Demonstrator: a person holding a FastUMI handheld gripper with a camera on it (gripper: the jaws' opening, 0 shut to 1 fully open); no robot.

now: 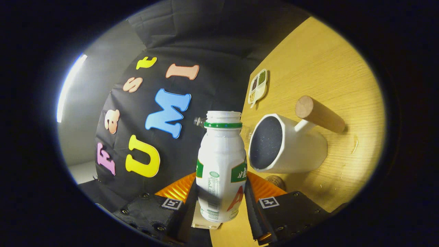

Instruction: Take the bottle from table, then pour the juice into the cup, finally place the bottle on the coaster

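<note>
White plastic bottle [221, 164], cap off, clamped between the fingers [220, 202] and rolled sideways with them, mouth at twelve o'clock and level with the cup [286, 145] at its three o'clock on the tabletop [322, 61]: likely positioned for pouring.

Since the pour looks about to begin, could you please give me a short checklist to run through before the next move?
1. Grip: the tool has both fingers pressed on the bottle - ok.
2. Bottle open: no cap on its mouth, green ring bare - ok.
3. Cup ready: its dark opening faces the bottle, wooden handle on the far side - ok.
4. Alignment: the bottle mouth sits beside the cup's rim, not over the opening - not ok yet.
5. Juice level in the bottle: opaque body - cannot tell.
6. Coaster: a round thing peeks out just below the cup; whether it is the coaster - cannot tell.
</note>
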